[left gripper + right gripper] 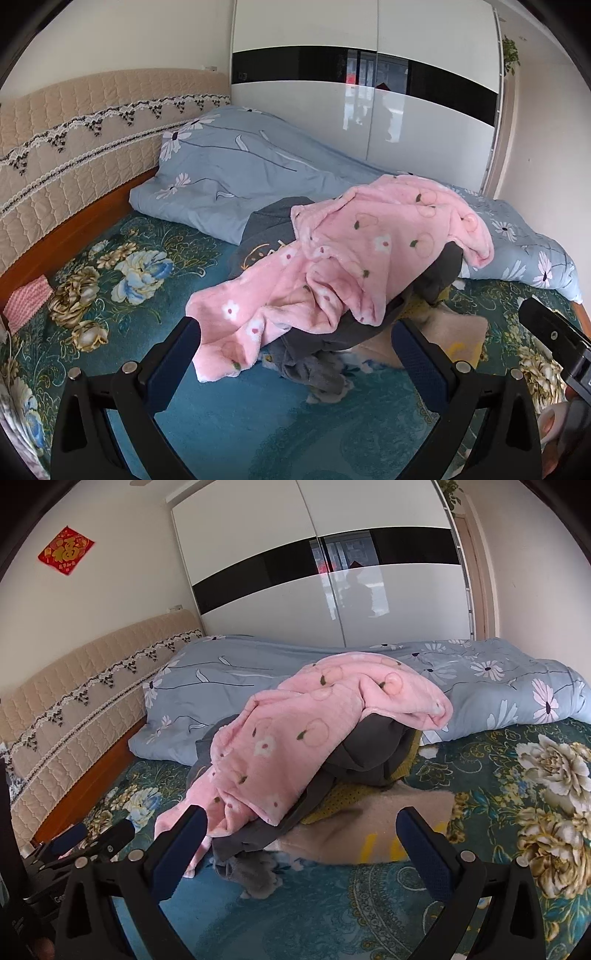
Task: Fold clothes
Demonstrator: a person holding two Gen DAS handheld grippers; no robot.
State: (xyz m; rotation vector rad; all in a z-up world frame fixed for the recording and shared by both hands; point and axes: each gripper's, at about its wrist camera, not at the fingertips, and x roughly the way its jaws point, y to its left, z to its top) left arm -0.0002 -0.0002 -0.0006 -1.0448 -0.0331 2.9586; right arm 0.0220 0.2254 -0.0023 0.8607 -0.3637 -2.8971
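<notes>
We hover both grippers, jaws spread, holding nothing: pink fleece garment (332,258) heaped dead ahead, long axis running far-right to near-left; left gripper (295,365) nearer its hem, right gripper (301,853) alongside.

bare bedspread (258,424) ahead; clothes pile (343,258) beyond

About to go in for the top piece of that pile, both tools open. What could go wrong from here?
1. The pink fleece garment with peach and flower print drapes over a dark grey garment; a deep pinch may lift both.
2. Its lower edge lies bunched by the left tool, so a seam may be hard to find.
3. The beige garment underneath could drag along the floral teal bedspread.
</notes>
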